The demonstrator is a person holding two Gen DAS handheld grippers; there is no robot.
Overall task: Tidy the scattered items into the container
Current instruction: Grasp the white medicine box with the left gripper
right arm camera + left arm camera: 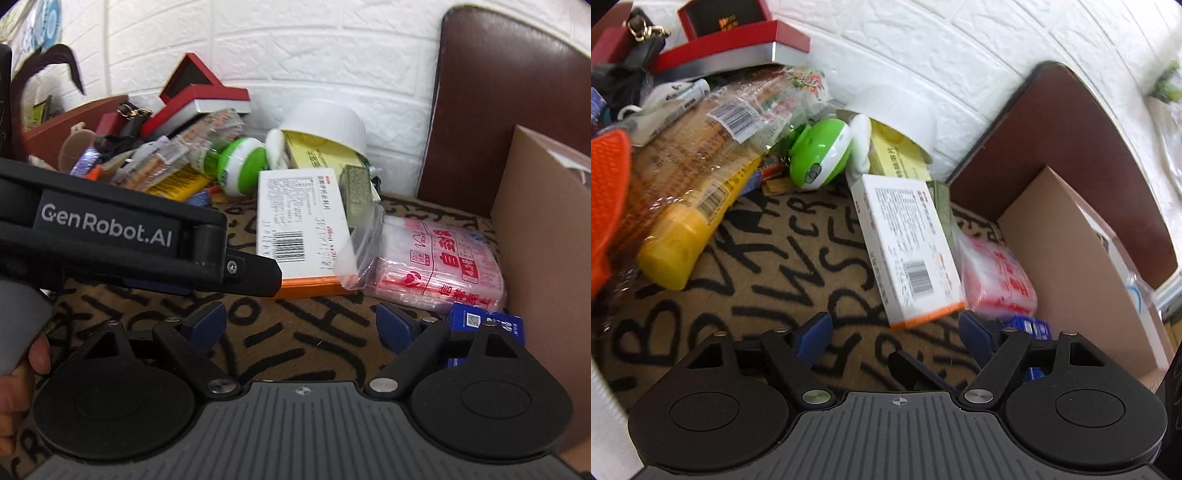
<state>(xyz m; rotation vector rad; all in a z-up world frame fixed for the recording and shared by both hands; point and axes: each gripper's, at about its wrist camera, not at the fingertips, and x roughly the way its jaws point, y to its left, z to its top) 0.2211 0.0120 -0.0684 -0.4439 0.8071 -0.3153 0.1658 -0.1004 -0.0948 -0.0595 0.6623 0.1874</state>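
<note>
Clutter lies heaped at the far left while the white medicine box (pixel 908 247) sits just beyond the left gripper (pixel 895 328), jaws spread and empty like the right gripper (pixel 301 321); I'd straddle its near orange end squarely, then lift rightward into the cardboard box (pixel 1078 266).

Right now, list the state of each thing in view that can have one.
left claw: open, empty
right claw: open, empty
white medicine box: closed, lying flat
yellow bottle: on its side
white cup: tipped over
cardboard box: open
red gift box: lid open
</note>
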